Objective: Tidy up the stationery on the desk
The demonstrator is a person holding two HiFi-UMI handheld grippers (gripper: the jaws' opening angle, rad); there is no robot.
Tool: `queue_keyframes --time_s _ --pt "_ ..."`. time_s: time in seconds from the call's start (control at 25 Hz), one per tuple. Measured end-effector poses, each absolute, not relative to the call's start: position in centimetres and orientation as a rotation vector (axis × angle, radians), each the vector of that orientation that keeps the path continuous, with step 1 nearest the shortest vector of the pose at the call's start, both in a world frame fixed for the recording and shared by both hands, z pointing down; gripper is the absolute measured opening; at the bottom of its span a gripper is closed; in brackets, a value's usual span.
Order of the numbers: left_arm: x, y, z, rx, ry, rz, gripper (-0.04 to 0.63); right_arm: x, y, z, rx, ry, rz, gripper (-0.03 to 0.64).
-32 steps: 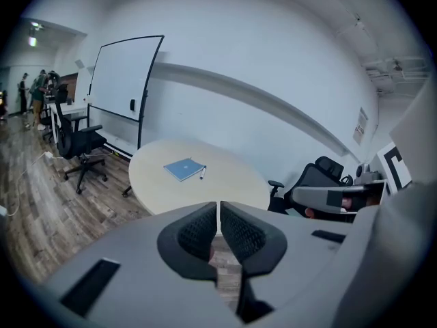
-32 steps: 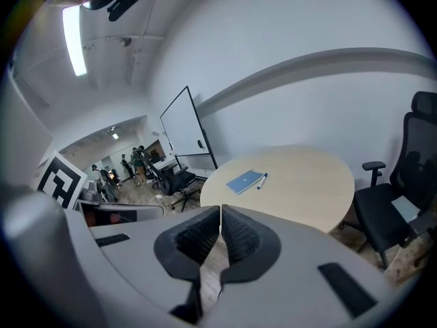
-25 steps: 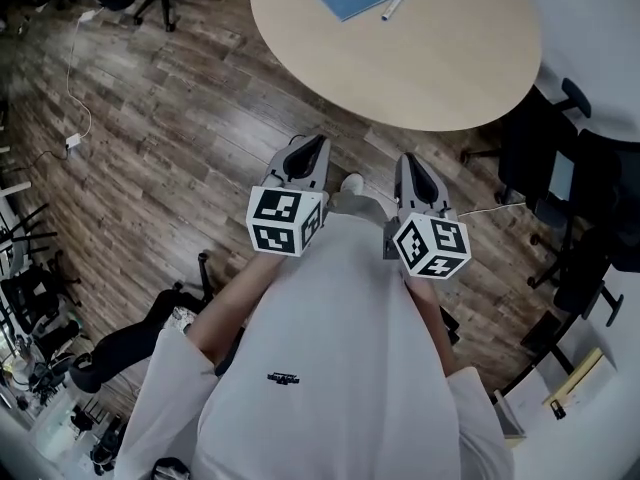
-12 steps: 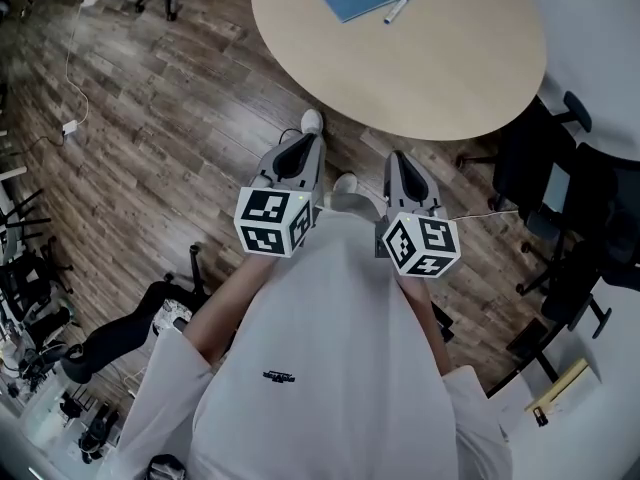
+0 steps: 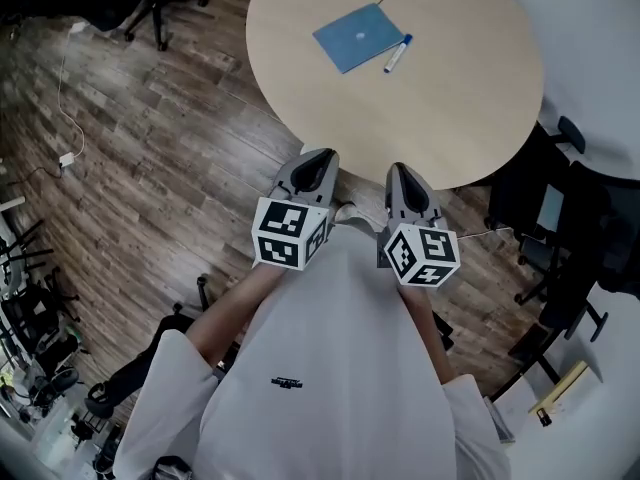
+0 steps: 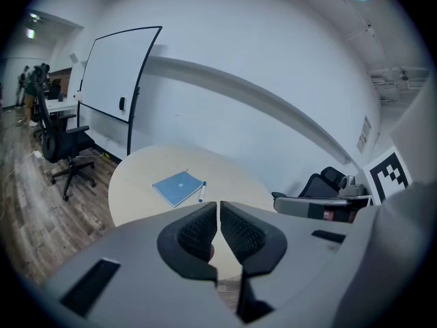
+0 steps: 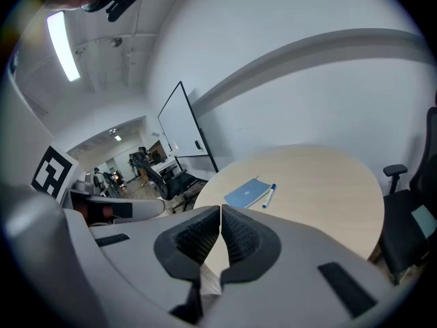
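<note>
On the round pale wooden table (image 5: 470, 108), well ahead of me, lies a thin blue rectangular notebook (image 5: 357, 36). Just beside its right edge is a slim white marker pen with a blue cap (image 5: 397, 54). Smooth bare tabletop lies wide to their right. I hold the grey left gripper (image 5: 321, 158) and the grey right gripper (image 5: 399, 173) near the table's curved near edge. Each is clenched, its ribbed black jaws pressed together on nothing. Dark plank floor (image 5: 150, 148) gives free room at the left. Black office chairs (image 5: 560, 218) crowd the right side, partly cut by the frame. Whether pen and notebook touch, I cannot tell.
</note>
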State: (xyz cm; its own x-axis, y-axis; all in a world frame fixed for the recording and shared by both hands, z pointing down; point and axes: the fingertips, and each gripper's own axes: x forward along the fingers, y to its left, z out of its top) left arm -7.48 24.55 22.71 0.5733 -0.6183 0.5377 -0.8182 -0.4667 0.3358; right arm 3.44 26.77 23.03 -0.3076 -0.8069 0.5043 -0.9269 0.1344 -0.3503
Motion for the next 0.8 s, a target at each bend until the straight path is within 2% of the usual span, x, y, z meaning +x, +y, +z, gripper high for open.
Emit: queue_keyframes --time_s 0.36,0.8 --pt "-8.5 15.1 23.0 2.280 -0.963 0.492 0.031 0.8 16.9 21.9 1.849 -2.127 0.920 0.035" --pt "-8.2 9.3 23.6 2.269 -0.914 0.517 0.031 0.7 12.3 22.6 1.836 -2.073 0.937 0.035"
